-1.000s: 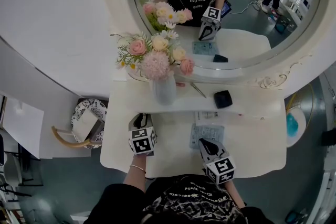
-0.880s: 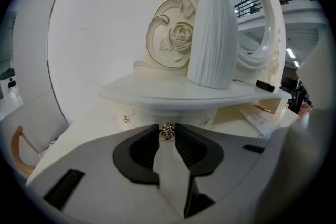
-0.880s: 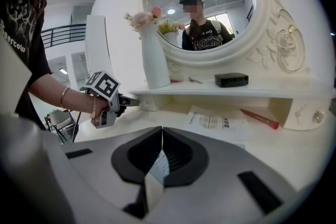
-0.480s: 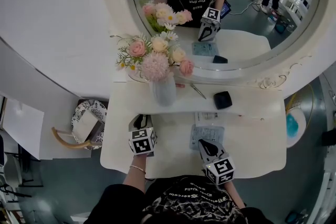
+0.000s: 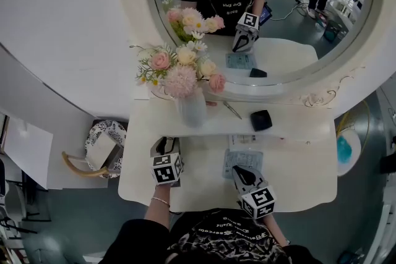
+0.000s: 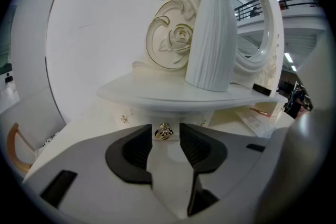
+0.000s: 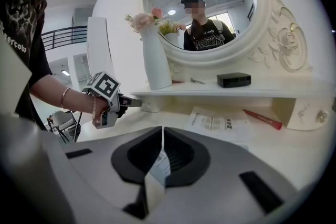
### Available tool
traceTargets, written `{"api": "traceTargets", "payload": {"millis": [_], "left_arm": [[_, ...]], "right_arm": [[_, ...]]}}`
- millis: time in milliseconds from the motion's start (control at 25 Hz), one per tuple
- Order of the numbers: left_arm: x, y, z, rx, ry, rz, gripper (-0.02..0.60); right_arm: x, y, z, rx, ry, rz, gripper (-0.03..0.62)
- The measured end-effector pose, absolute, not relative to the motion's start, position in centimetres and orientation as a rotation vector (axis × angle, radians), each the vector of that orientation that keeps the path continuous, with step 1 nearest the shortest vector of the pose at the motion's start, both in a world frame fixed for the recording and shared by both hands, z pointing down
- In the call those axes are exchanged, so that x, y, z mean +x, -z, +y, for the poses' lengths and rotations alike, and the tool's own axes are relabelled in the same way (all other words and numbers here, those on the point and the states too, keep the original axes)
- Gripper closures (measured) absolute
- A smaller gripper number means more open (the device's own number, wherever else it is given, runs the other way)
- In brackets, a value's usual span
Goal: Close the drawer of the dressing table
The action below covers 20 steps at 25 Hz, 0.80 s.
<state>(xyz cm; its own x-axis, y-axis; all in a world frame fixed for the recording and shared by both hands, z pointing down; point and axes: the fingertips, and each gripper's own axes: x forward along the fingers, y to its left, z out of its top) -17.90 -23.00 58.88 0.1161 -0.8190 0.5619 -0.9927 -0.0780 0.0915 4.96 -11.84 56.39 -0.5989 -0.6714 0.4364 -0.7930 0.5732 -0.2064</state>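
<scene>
A white dressing table (image 5: 297,170) with a round mirror (image 5: 272,15) is seen from above; a raised shelf (image 6: 157,93) runs along its back; a ribbed white vase (image 6: 212,34) of pink and cream flowers (image 5: 179,68) is set on the shelf's left part, and a small black box (image 5: 260,120) lies further right on it. The left gripper (image 6: 166,136) is held at the table's left side, pointed at the small drawer (image 6: 144,119) under the shelf; the drawer's front seems pushed in beneath the shelf's edge; its gold knob (image 6: 164,132) is framed between the jaw tips, and the jaws are opening, with a slight gap seen on each side of the knob. The right gripper (image 7: 161,130) is held low over the tabletop near a printed leaflet (image 7: 218,123); its jaws are pressed together with nothing between them; a red pen (image 7: 262,119) lies beside the leaflet.
</scene>
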Motion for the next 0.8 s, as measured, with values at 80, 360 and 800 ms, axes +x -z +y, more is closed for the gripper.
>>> {"api": "traceTargets", "payload": {"millis": [80,360,800], "left_arm": [[-18.0,-58.9,-22.6,1.934,-0.494,-1.758,0.413],[-16.6,-58.6,-19.6,1.944,-0.431,-1.704,0.393],[-8.4,-55.8,-16.0,2.188,-0.326,-1.483,0.394]], "right_arm": [[5.0,-56.3,-11.9,1.200,-0.556,-2.503,0.580],[5.4,-56.2,-12.0,1.210,-0.574,-2.514,0.580],[6.1,-56.0,-12.3,1.230,-0.559,-2.506,0.580]]}}
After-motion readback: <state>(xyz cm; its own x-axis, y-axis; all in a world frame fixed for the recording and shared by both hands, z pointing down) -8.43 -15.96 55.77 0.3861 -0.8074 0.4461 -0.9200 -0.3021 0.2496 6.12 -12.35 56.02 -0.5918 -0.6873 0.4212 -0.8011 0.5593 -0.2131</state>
